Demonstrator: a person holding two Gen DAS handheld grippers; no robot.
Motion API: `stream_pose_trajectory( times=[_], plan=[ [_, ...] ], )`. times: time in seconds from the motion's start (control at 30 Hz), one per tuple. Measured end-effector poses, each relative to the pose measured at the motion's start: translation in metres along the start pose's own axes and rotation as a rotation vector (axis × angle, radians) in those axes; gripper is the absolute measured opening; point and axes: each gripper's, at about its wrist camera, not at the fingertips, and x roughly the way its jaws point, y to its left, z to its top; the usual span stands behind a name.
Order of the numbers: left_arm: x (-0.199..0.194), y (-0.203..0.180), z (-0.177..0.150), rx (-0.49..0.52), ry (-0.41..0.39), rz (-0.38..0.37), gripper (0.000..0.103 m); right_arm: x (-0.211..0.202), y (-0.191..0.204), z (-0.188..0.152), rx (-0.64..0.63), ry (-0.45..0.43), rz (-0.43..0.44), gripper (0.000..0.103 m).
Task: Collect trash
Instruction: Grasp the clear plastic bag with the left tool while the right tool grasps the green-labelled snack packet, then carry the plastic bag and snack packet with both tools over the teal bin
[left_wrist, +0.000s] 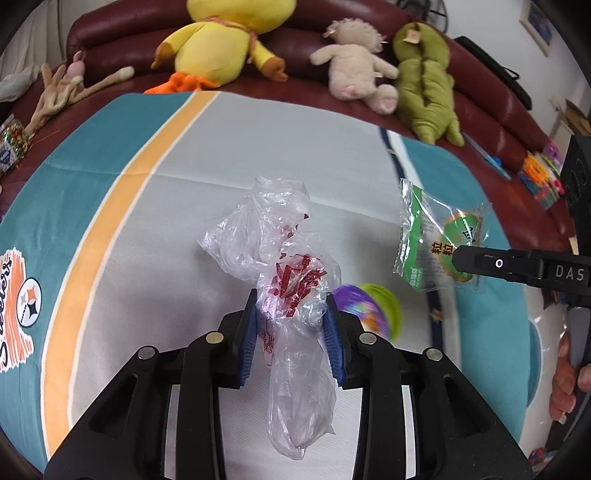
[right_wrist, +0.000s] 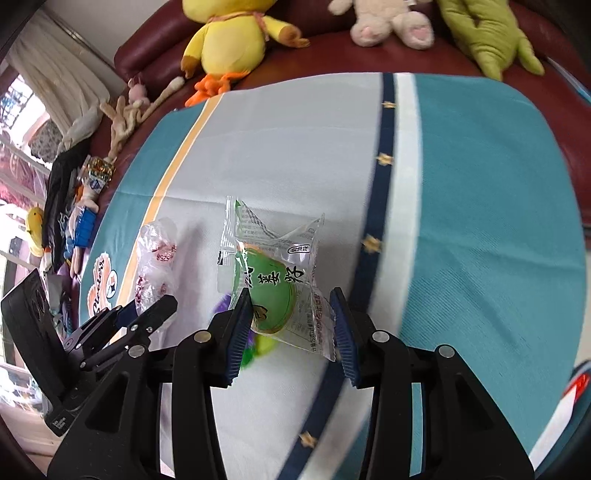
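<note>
My left gripper (left_wrist: 290, 325) has its jaws clamped on a crumpled clear plastic bag (left_wrist: 280, 266); my right gripper (right_wrist: 291, 325) grips a green snack wrapper (right_wrist: 269, 280), both above the cloth (left_wrist: 207, 155). A blurred purple-green object (left_wrist: 369, 306) sits beneath, unidentifiable.

Both wrist views look steeply down, close over the cloth-covered worktop (left_wrist: 207, 155); both share the sofa (right_wrist: 332, 51) beyond.
</note>
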Motion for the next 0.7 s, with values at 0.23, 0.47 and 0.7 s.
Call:
stream_pose_trajectory(
  times=[0.23,0.47,0.7],
  plan=[
    [-0.015,-0.040,-0.021,0.050,0.006,-0.055,0.034,-0.037,-0.037,-0.040,0.080,-0.033,0.015,0.041],
    [-0.025,-0.082,-0.046,0.103,0.034,-0.102,0.034,-0.072,-0.071,-0.086,0.168,-0.080,0.034,0.041],
    [-0.028,-0.138,-0.068,0.191,0.067,-0.143,0.034,-0.109,-0.109,-0.136,0.254,-0.150,0.052,0.041]
  ],
)
